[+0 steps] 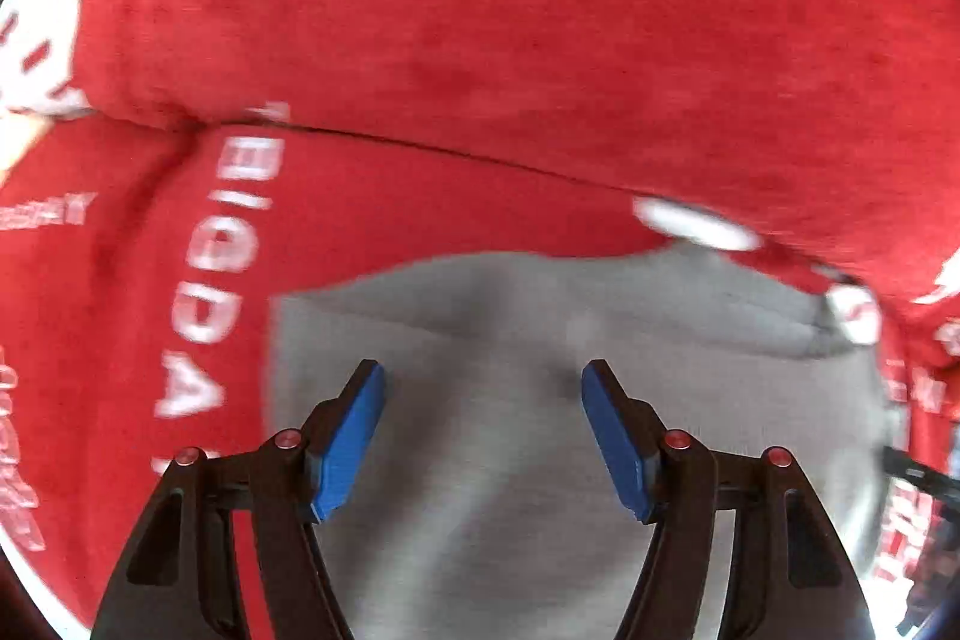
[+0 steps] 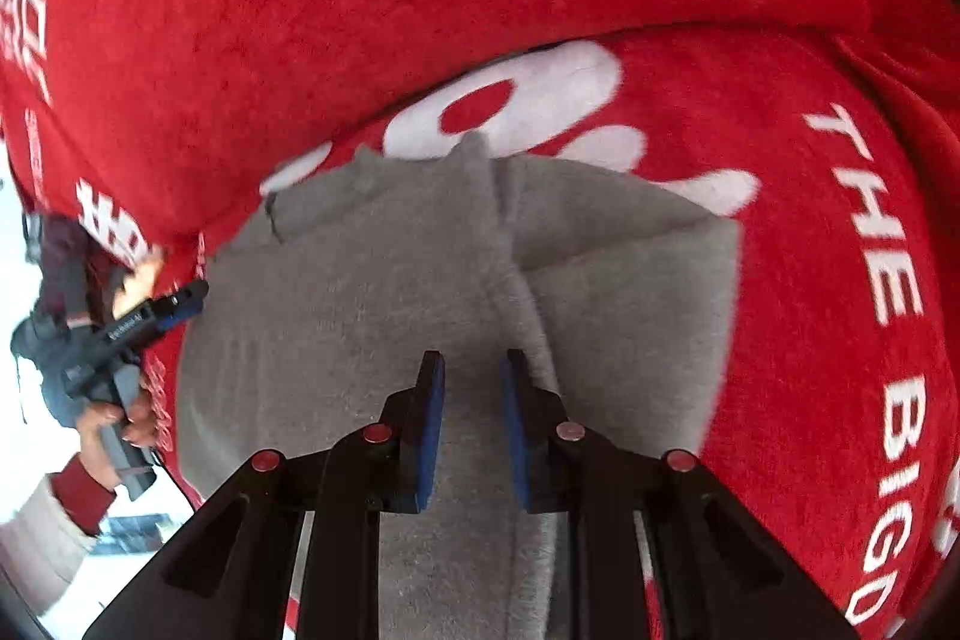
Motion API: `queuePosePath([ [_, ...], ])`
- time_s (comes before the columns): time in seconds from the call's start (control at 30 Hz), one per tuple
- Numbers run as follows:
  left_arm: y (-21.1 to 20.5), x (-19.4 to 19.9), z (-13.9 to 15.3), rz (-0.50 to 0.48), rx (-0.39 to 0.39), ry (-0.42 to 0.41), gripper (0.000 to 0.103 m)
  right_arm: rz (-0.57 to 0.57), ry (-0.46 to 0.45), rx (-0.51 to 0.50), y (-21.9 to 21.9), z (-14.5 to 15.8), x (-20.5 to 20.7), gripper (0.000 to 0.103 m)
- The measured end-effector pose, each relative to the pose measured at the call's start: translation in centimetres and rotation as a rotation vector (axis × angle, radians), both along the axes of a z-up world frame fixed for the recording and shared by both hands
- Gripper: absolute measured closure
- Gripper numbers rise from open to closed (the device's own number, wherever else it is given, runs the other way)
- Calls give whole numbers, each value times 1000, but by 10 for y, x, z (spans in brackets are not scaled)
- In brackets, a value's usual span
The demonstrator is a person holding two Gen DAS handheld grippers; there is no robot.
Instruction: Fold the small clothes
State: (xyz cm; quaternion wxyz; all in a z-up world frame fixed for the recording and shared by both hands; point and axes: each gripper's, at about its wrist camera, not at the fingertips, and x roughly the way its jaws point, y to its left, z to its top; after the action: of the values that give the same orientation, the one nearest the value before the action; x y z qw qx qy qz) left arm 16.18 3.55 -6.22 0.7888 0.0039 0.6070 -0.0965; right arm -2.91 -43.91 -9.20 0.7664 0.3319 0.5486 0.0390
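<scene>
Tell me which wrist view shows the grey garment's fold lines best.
The right wrist view: the grey garment lies nearly whole on the red cover, its overlapping panels and raised ridge sharp. The left wrist view shows the garment blurred, mostly flat, with one faint crease between the left gripper's open jaws.

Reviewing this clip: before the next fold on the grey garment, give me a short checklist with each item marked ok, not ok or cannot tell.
1. Left gripper free of cloth: ok, jaws stand wide with nothing between the blue pads.
2. Right gripper free of cloth: ok, a narrow gap, pads not pressing on anything.
3. Grey garment lying on the red printed blanket: ok.
4. Garment flat enough to fold: not ok, a raised ridge runs down its middle and layers overlap at the far end.
5. Garment edges all in view: cannot tell, the near edge is hidden behind the grippers.
6. Grippers apart from each other: ok; the right wrist view shows the left one at the garment's left edge.
</scene>
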Motion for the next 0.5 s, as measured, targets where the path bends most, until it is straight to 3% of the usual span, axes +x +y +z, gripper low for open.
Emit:
queuePosePath([
  [0.13, 24, -9, 11, 57, 12, 17, 34, -14, 20, 11, -6, 9, -12, 78],
  [0.2, 29, -22, 21, 41, 26, 11, 34, -20, 16, 21, -9, 18, -18, 56],
  [0.27, 34, -41, 27, 25, 28, 27, 34, -41, 20, 41, -19, 22, -33, 46],
  [0.4, 50, -78, 35, 55, 6, 84, 34, -66, 52, 81, -19, 20, -59, 46],
  [0.5, 65, -108, 36, 136, -42, 139, 34, -79, 76, 100, -13, 14, -76, 46],
])
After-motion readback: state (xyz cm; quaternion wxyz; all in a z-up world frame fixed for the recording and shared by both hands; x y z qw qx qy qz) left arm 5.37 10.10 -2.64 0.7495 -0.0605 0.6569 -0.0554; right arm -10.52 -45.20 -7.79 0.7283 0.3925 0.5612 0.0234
